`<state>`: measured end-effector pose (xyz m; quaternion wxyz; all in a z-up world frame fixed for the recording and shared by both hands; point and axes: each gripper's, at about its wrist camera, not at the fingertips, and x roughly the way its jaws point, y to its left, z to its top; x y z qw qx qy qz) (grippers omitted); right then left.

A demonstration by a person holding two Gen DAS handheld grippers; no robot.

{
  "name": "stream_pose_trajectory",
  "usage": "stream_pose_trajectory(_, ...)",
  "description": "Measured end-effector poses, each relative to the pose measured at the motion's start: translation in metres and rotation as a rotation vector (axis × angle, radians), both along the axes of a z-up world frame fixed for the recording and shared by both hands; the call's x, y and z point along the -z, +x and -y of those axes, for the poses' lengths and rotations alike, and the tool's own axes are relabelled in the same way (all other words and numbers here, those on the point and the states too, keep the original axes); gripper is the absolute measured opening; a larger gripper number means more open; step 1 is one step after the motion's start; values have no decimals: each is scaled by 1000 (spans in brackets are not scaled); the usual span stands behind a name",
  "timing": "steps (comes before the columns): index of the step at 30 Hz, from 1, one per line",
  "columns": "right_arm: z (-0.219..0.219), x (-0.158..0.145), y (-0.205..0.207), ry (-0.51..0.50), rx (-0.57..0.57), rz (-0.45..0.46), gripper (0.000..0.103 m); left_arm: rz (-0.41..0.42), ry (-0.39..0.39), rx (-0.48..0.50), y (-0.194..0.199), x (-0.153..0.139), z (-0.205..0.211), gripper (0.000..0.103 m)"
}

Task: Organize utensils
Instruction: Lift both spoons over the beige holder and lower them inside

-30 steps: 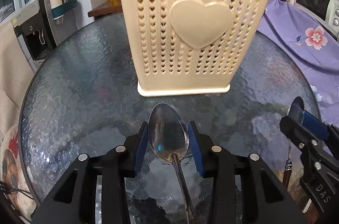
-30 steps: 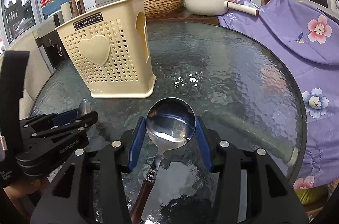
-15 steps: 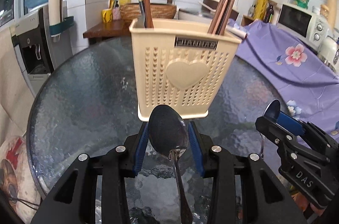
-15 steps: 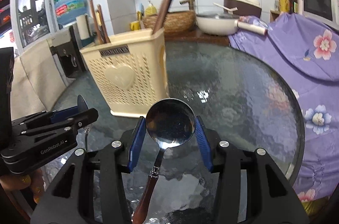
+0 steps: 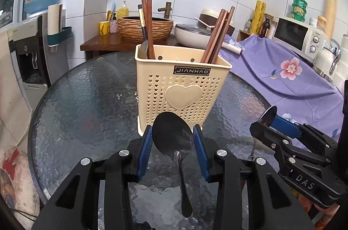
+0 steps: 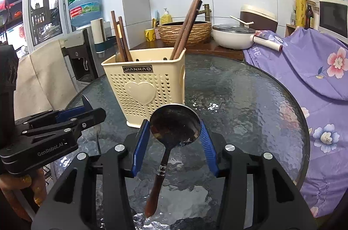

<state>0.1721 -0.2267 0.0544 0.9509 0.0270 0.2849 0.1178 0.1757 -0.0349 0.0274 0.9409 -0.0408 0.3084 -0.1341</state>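
Observation:
A cream perforated utensil holder (image 5: 181,90) with a heart on its front stands on the round glass table (image 5: 87,103); it also shows in the right wrist view (image 6: 143,86). Wooden chopsticks (image 5: 217,34) and other utensils stand in it. My left gripper (image 5: 173,138) is shut on the bowl of an all-metal spoon (image 5: 171,134), held above the table in front of the holder. My right gripper (image 6: 175,132) is shut on the bowl of a round ladle spoon (image 6: 174,125) with a brown wooden handle, also raised, to the right of the left gripper (image 6: 87,114).
A purple flowered cloth (image 6: 315,69) covers furniture right of the table. Behind the table a wooden counter holds a woven basket (image 5: 144,28) and a white pan (image 6: 232,36). A water dispenser (image 5: 32,40) stands at the left. A microwave (image 5: 298,32) is at the back right.
Both grippers have risen and pulled back from the holder with their spoons still gripped. The holder now looks smaller and its top opening is visible.

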Motion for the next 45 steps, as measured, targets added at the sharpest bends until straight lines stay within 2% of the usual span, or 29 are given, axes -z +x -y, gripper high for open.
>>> stream_pose_trajectory(12,0,-25,1,-8,-13,45,47,45,-14,19,-4,-22,-3,37)
stream_pose_trajectory(19,1,-44,5,7,-33,61,47,84,-23,41,-3,-44,-6,37)
stream_pose_trajectory(24,2,-82,12,37,-63,103,47,155,-44,41,3,-82,-10,37)
stream_pose_trajectory(28,0,-128,20,34,-63,190,47,249,-60,1,16,-125,-14,37)
stream_pose_trajectory(34,-7,-177,54,27,-30,264,47,305,-99,-77,56,-165,-15,37)
stream_pose_trajectory(39,-15,-172,79,-11,7,285,47,323,-25,-135,81,-154,-1,37)
stream_pose_trajectory(41,-19,-157,87,-23,15,273,47,324,13,-139,87,-138,4,37)
stream_pose_trajectory(45,-26,-119,96,-59,11,234,47,270,21,-126,94,-105,7,37)
